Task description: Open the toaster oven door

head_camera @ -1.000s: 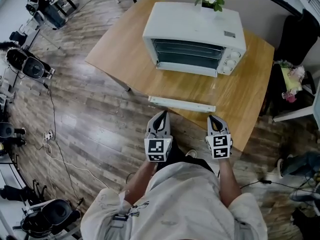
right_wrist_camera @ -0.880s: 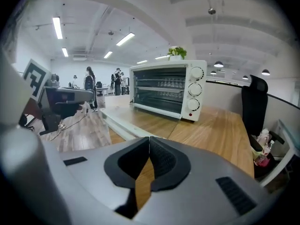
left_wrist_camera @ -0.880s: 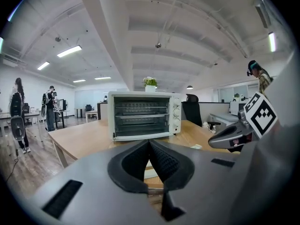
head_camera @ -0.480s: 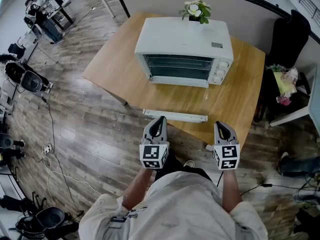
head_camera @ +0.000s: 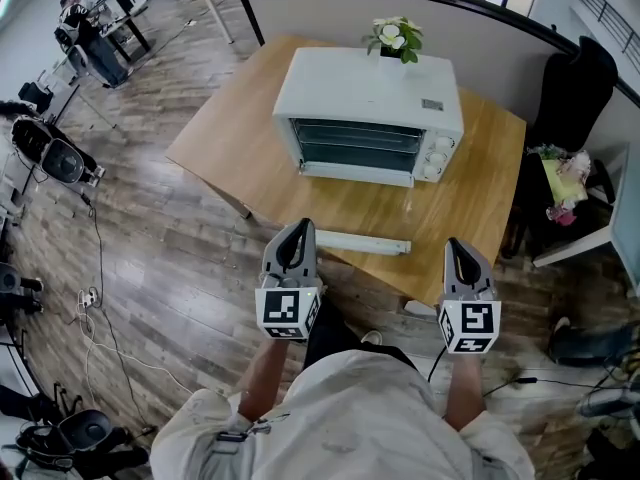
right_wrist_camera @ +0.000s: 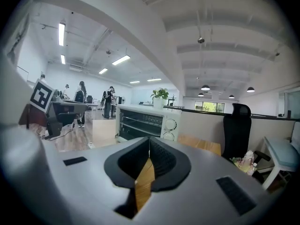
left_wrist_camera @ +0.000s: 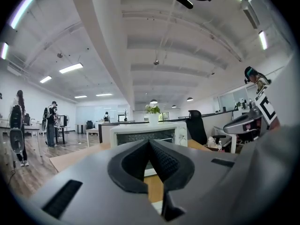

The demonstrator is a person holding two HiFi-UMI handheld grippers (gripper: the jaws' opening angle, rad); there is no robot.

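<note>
I hold the left gripper [head_camera: 299,228] and right gripper [head_camera: 459,248] at the near edge of the table [head_camera: 225,133], both tongs closed, holding nothing. The toaster oven [head_camera: 368,103] door [head_camera: 362,241] is open.

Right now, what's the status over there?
Left tool, right tool: shut, empty. Toaster oven door looks already down, open. Nothing blocking.
</note>
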